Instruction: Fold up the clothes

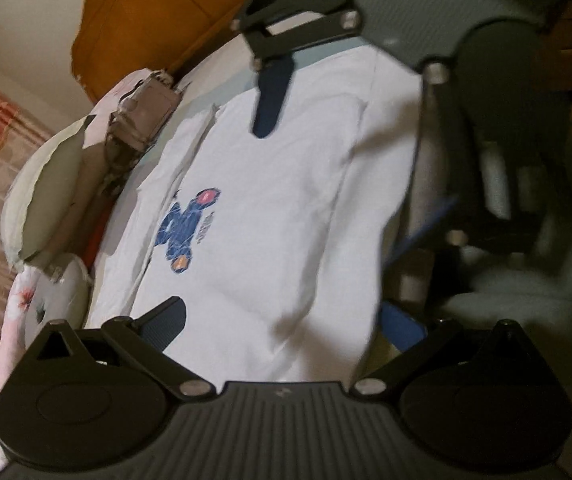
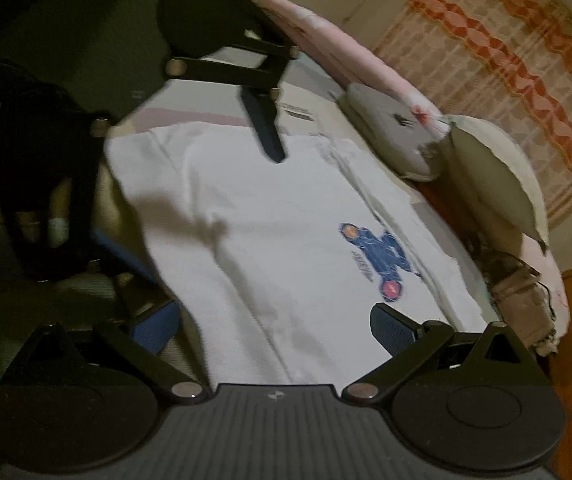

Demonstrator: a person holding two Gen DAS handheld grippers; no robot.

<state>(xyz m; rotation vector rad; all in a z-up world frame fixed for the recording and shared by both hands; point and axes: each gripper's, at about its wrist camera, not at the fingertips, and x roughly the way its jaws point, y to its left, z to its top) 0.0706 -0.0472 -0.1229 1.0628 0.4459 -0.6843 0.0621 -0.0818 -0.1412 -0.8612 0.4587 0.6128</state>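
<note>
A: Left wrist view: white T-shirt (image 1: 278, 208) spread flat on bed (image 1: 318, 54), blue print (image 1: 186, 232) facing up. Left gripper (image 1: 282, 320) spread wide, holding nothing, one pad over cloth, other pad off near edge. Right gripper (image 1: 366, 100) opposite, also wide, dark finger (image 1: 272, 96) over far part of shirt.

B: Confirmed from right wrist view. Shirt (image 2: 278, 220) between both tools, right gripper (image 2: 274, 324) wide and empty, left gripper (image 2: 190, 136) across. Long crease running down cloth, one side looks already turned in. Blurry, can't call layer count.

A: Judged step: pinch hem ends, bring across for next fold.

B: Suggest straddling near edge with both pads before closing. Grab all layers, not top one only. Otherwise fold slides apart.

A: Agreed. Symmetric pinch points too, same offset from crease on each side. Uneven grab means skewed fold.

B: Lift low, keep cloth taut between tools, lay down along crease. No dragging over bed, sheet underneath likely to bunch.

A: Clutter risk: pillows (image 2: 486, 168) and grey-brown bag (image 1: 142, 120) just beside printed side. Best to keep sweep away from that edge.

B: Noted. Close only once pads bracket fabric.
</note>
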